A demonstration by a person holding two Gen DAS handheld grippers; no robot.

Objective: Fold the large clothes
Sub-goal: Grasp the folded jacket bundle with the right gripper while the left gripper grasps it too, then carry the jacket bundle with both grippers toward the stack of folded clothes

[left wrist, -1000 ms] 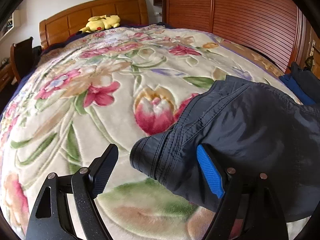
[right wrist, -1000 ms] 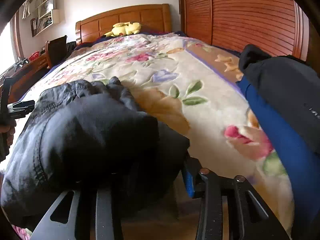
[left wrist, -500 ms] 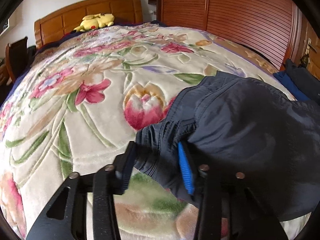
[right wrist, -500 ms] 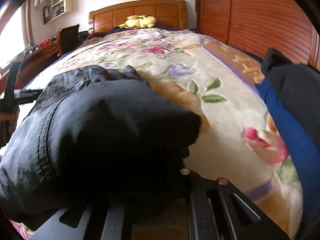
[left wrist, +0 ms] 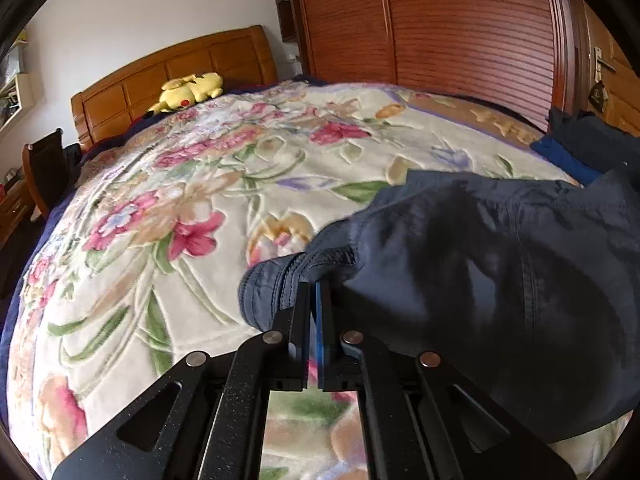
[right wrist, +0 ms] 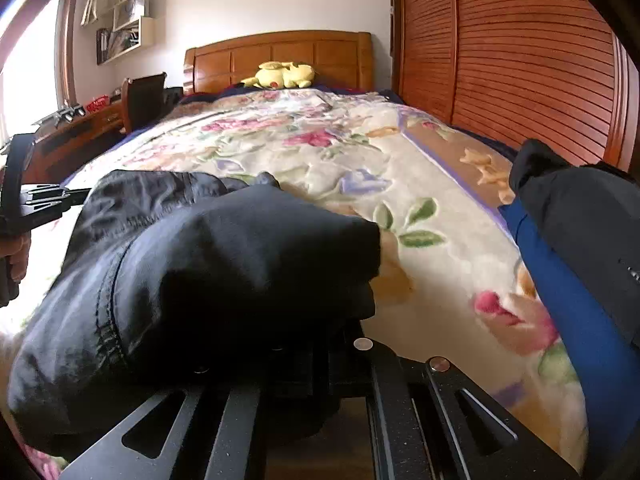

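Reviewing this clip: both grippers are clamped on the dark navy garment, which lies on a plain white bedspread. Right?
Not quite. The bedspread is floral, cream with pink flowers and green leaves, as the left wrist view shows. The rest holds: the left gripper and the right gripper are clamped on the dark navy garment.

Ahead of me a yellow plush toy [left wrist: 188, 90] lies by the wooden headboard [left wrist: 176, 76] on the floral blanket [left wrist: 160, 208]. Slatted wooden wardrobe doors [left wrist: 460, 24] line my right, and a desk [right wrist: 76, 128] with a chair [right wrist: 142, 96] stands left.
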